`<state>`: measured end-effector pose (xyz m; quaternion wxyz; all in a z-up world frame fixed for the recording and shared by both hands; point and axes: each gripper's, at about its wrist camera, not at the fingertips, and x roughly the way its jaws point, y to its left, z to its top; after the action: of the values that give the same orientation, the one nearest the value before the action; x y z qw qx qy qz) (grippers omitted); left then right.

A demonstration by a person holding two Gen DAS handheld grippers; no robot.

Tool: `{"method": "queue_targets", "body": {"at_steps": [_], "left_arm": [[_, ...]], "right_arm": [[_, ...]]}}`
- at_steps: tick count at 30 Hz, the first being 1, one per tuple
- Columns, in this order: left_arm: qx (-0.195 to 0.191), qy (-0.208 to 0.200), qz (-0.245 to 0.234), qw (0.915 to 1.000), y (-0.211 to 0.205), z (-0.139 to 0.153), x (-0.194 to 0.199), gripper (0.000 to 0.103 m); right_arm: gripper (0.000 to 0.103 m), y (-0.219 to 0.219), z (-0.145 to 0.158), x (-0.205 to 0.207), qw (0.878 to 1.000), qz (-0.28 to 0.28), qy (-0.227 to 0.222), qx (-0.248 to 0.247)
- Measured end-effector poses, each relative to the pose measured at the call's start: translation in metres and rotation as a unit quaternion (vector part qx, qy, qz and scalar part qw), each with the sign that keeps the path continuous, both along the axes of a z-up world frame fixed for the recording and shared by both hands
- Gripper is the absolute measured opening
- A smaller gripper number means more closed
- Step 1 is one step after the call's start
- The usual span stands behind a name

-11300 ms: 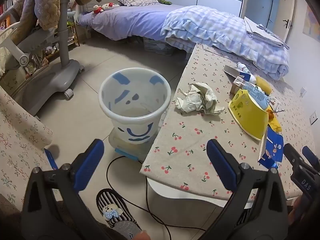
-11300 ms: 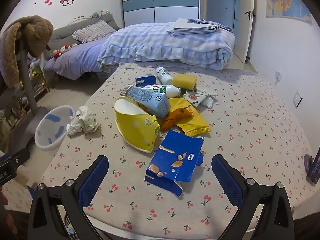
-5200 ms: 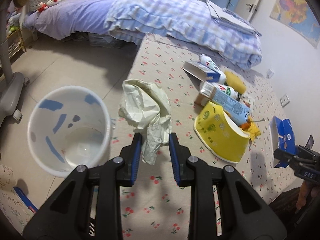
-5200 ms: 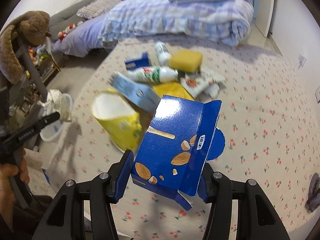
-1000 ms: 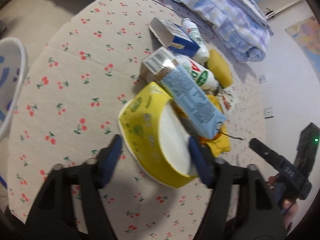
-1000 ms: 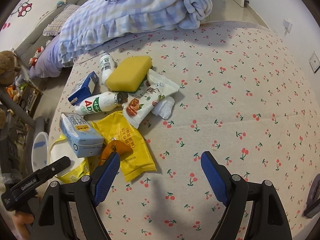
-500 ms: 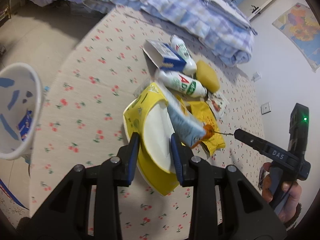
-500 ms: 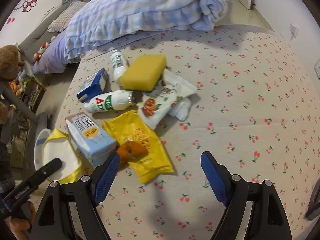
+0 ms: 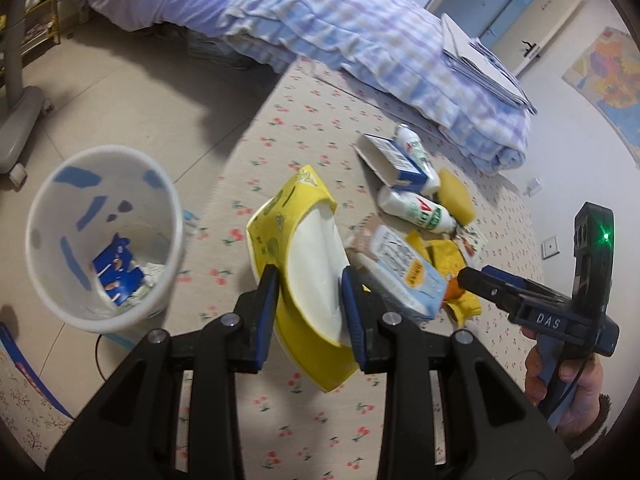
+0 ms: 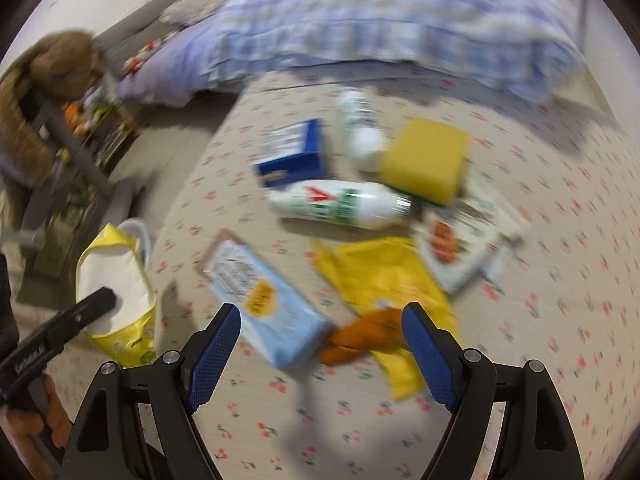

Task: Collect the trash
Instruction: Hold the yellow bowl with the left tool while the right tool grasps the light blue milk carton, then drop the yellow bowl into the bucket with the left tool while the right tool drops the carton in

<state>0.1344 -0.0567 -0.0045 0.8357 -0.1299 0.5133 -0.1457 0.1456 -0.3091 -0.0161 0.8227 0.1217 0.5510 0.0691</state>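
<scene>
Beside the bin [image 9: 102,236], my left tool [image 9: 310,298] pinched the yellow bowl [image 9: 304,264], lifted for dumping; my right tool [image 10: 320,346] hung wide open and empty over the carton [image 10: 264,300].

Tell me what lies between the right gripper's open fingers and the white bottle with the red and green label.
In the right wrist view: light blue carton, orange peel and yellow wrapper, between right gripper and bottle.

right wrist view blurred; snack wrapper [image 10: 460,248] print unreadable.
</scene>
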Motion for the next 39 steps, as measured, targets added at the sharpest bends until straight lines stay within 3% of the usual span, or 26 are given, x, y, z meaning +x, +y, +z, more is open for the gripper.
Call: {"method": "queue_targets", "body": {"at_steps": [7, 18, 20, 24, 27, 39], "left_arm": [[0.002, 0.005, 0.023, 0.9997, 0.03, -0.005, -0.003, 0.034], [0.004, 0.011, 0.042, 0.999, 0.063, -0.01, -0.009, 0.034], [0.004, 0.012, 0.047, 0.9988, 0.069, -0.011, -0.01, 0.034], [0.003, 0.012, 0.054, 0.9985, 0.077, -0.012, -0.013, 0.034], [0.002, 0.01, 0.06, 0.9981, 0.083, -0.012, -0.014, 0.034], [-0.008, -0.008, 0.107, 0.9942, 0.119, -0.004, -0.01, 0.034]], "right_arm": [[0.084, 0.05, -0.017, 0.016, 0.996, 0.084, 0.001, -0.03], [0.083, 0.075, -0.049, 0.024, 0.989, 0.113, 0.024, -0.094], [0.08, 0.079, -0.051, 0.022, 0.988, 0.117, 0.023, -0.098], [0.062, 0.087, -0.056, 0.019, 0.986, 0.125, 0.027, -0.105], [0.06, 0.09, -0.054, 0.015, 0.985, 0.127, 0.023, -0.11], [0.057, 0.095, -0.023, 0.007, 0.994, 0.098, -0.003, -0.053]]}}
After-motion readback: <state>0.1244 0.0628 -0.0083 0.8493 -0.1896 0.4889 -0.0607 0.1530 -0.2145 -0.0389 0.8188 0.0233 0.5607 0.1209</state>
